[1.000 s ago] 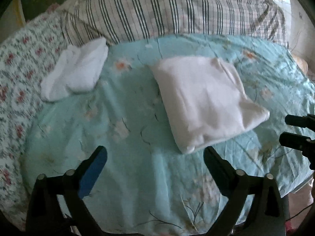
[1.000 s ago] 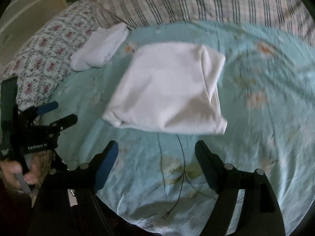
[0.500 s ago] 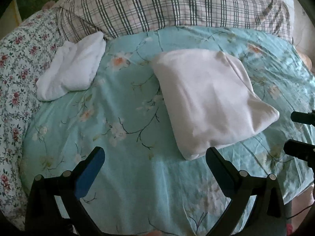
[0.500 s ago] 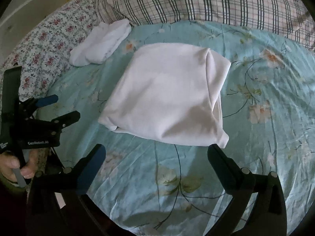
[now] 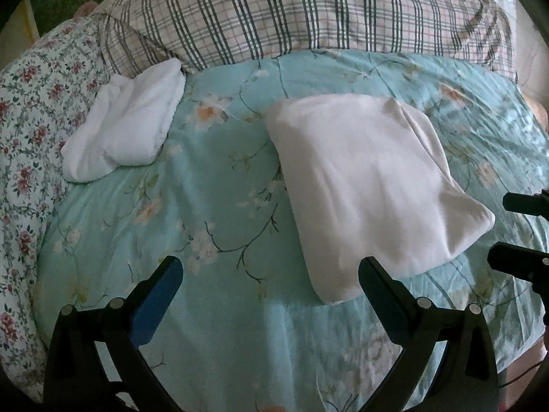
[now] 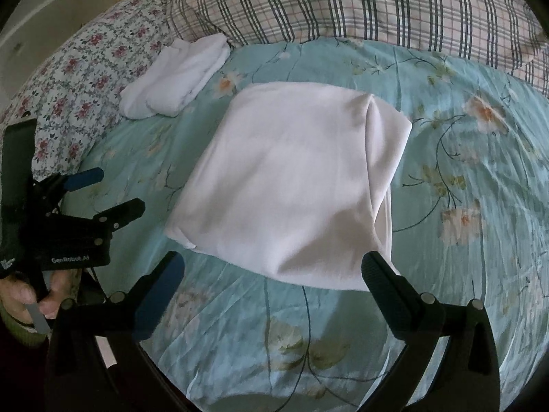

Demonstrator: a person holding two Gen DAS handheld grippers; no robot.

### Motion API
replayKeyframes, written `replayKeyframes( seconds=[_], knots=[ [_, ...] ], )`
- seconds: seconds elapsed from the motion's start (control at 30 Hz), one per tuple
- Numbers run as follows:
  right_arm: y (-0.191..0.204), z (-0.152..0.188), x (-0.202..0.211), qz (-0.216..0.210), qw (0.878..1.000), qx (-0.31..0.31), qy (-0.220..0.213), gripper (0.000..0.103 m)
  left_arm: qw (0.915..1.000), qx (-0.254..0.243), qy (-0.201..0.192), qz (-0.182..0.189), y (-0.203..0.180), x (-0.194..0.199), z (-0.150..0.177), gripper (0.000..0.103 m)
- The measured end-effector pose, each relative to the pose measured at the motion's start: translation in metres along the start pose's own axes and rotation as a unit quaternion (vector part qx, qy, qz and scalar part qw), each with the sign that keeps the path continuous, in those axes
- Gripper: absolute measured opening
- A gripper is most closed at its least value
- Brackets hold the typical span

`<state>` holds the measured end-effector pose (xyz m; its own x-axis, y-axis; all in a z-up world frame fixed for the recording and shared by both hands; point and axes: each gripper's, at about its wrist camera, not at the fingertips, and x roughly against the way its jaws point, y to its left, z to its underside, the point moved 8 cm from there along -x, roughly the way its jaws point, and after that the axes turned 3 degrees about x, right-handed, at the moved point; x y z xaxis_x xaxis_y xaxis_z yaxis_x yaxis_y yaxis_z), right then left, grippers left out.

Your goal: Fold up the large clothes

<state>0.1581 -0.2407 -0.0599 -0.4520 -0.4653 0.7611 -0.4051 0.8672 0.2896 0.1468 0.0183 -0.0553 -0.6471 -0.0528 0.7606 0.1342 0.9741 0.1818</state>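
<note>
— On the bed, what lies where?

— A white garment (image 6: 291,185), folded into a thick square, rests flat on the teal floral bedspread (image 6: 463,171), roughly at its middle. A smaller bundle of white cloth (image 6: 178,79) lies well apart from it, up by the plaid pillow (image 6: 360,3) and touching the red-flowered quilt (image 6: 82,82) at the edge.

— And the tongs?

— Both hang above the bedspread, near the folded garment's close edge, gripping nothing. The right gripper (image 6: 271,274) has its fingers spread wide, the right-hand one overlapping the garment's near corner in its own view. The left gripper (image 5: 271,274) is likewise spread wide; seen from the right wrist camera it sits beside the bed's left edge, held in the person's left hand (image 6: 24,295), apart from the garment.
</note>
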Motion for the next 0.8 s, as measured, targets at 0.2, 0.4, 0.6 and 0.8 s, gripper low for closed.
replayKeyframes(
  seconds=[0.2,0.4,0.6,0.8],
  knots=[
    [-0.003,-0.005,-0.006,-0.001,1.000,-0.001,0.003,0.103,1.0000,0.007,-0.002,0.000,0.001,-0.003,-0.006,0.103],
    [-0.007,-0.010,-0.010,-0.002,1.000,-0.003,0.005,0.103,1.0000,0.006,0.000,0.000,-0.001,-0.006,-0.009,0.102],
    [-0.011,-0.013,-0.010,-0.003,1.000,-0.003,0.004,0.103,1.0000,0.004,0.000,-0.002,-0.007,-0.007,-0.009,0.102],
    [-0.014,-0.015,-0.011,-0.004,1.000,-0.006,0.005,0.103,1.0000,0.003,0.002,-0.002,-0.010,-0.011,-0.012,0.102]
  ],
)
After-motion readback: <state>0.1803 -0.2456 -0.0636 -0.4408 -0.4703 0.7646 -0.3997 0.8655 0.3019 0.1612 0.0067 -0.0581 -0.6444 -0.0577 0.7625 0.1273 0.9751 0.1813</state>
